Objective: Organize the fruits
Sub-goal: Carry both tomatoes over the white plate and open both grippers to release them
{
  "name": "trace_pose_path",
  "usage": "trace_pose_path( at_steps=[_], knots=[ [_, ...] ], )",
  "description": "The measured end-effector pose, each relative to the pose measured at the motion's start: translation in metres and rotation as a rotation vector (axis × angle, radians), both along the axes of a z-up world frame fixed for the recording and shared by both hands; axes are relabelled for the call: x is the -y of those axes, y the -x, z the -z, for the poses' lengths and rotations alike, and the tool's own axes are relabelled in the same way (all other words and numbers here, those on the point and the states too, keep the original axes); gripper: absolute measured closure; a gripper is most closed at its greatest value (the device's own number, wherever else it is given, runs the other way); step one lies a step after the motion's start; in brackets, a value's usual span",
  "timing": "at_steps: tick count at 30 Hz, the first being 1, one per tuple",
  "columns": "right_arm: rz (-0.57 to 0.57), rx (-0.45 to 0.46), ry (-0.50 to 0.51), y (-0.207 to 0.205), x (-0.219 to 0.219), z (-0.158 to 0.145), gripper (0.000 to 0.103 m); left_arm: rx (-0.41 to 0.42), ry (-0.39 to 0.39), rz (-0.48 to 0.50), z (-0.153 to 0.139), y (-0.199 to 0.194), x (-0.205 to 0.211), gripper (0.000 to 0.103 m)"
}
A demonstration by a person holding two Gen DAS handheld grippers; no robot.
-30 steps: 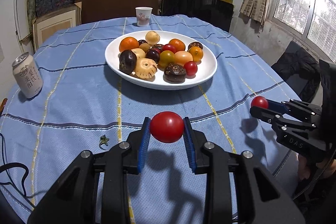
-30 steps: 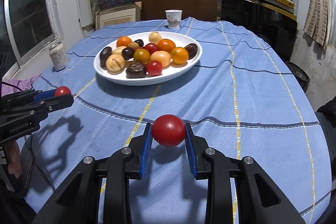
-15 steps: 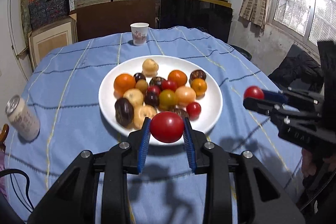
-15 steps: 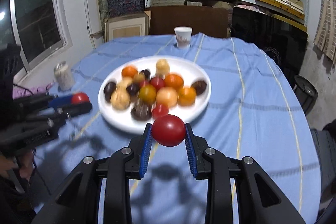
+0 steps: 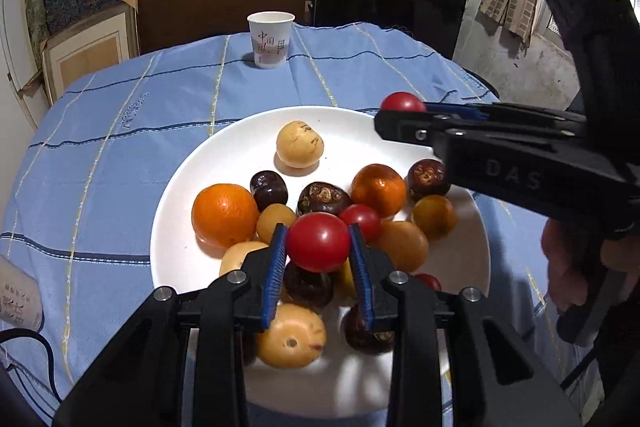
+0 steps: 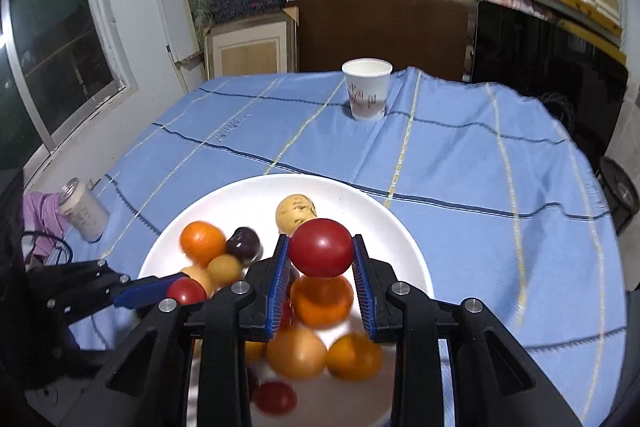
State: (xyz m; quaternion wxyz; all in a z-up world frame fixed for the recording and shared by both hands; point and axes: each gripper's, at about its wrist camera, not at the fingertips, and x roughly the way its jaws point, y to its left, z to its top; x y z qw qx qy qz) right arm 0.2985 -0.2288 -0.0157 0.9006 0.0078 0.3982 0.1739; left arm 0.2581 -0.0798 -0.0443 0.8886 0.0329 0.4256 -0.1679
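Now carried forward from the bare cloth to above the white plate [image 5: 188, 211], both claws, each with a red tomato. Left claw [image 5: 319, 255] clamped on a round, glossy red tomato [image 5: 318, 242], held between blue ribbed pads [image 5: 274, 267] over the near half of the plate, above the heap of fruit. Right claw [image 6: 321, 273] likewise clamped on its own tomato [image 6: 321, 248], smooth, deep red, slightly flattened, hanging over the plate's middle; seen from the left wrist as a black arm reaching in from the right, red tomato [image 5: 402, 102] at its tip near the plate's far right rim. On the plate: a large orange [image 5: 225, 215] at the left, a pale yellow fruit with brown specks [image 5: 299, 144] alone toward the far side, dark brown wrinkled fruits [image 5: 322, 198] in the centre, smaller orange and amber ones around them, a small red tomato [image 5: 361, 221] just behind the held one. Lower fruits blurred in the right wrist view. Plate resting on a desk covered by a blue cloth [image 6: 480, 163] with yellow and dark stripes. Paper cup [image 6: 367, 89] upright at the far edge, well apart from the plate; drink can [image 6: 82, 209] off to the left.
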Motion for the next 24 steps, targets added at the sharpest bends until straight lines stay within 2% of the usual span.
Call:
trace_pose_path(
  at_steps=[6, 9, 11, 13, 14, 16, 18, 24],
  knots=[
    [-0.019, -0.031, -0.007, -0.018, -0.007, 0.012, 0.071, 0.003, 0.002, 0.011, 0.002, -0.007, 0.004, 0.073],
    [-0.007, -0.005, -0.001, -0.015, -0.007, 0.008, 0.057, 0.006, -0.001, 0.004, 0.001, -0.005, 0.003, 0.073],
    [-0.001, 0.005, 0.0, -0.011, -0.005, 0.004, 0.057, 0.005, -0.002, 0.002, -0.002, -0.002, 0.003, 0.072],
    [0.007, 0.011, -0.006, -0.005, -0.002, 0.001, 0.057, 0.015, -0.004, -0.005, -0.006, 0.002, 0.002, 0.059],
    [0.01, 0.012, -0.012, -0.002, 0.0, -0.001, 0.057, 0.026, -0.006, -0.011, -0.009, 0.005, 0.001, 0.042],
    [0.015, 0.018, -0.019, 0.006, 0.003, -0.005, 0.057, 0.061, -0.001, -0.025, -0.016, 0.014, -0.001, 0.02],
    [0.019, 0.023, -0.026, 0.017, 0.007, -0.008, 0.057, 0.075, 0.012, -0.026, -0.022, 0.022, -0.003, 0.012],
    [0.022, 0.04, -0.019, 0.057, 0.015, -0.016, 0.057, 0.074, 0.0, 0.013, -0.029, 0.059, -0.007, 0.01]
  ],
)
